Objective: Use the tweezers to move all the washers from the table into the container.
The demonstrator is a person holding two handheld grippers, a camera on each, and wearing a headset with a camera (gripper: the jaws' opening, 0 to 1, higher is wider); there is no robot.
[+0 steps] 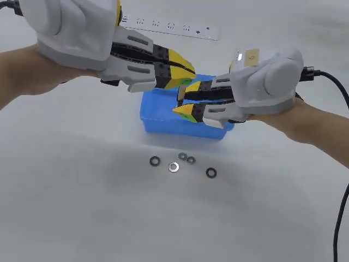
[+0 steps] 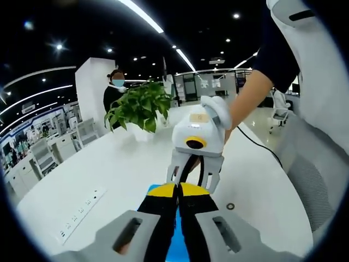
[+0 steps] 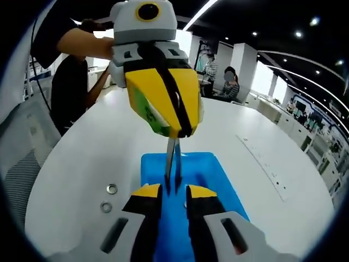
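your left gripper (image 1: 182, 70) is clamped shut on the top of the tweezers (image 3: 172, 158), which hang tip-down over the blue container (image 1: 174, 124). your right gripper (image 1: 184, 100) has its jaws apart, one on each side of the prongs. in the right gripper view i see a small gap on both sides, so i read it as not squeezing yet. five washers (image 1: 173, 167) lie flat on the bench (image 1: 82, 207), just in front of the container's near wall. three are bunched close together and two sit off to either side. i can't tell if any are in the container, since the grippers cover most of it. risks from here: the tweezers are held at one end only, so if the right gripper closes off-centre it'll likely twist them in the left gripper or cross the tips. both grippers have to travel together down to the washers, and any drift between them will bend or drop the tweezers. the washers are thin on a smooth bench, so tips coming in steep will probably skid and flick one away. go for an outer washer first, because poking into the cluster will likely scatter its neighbours.
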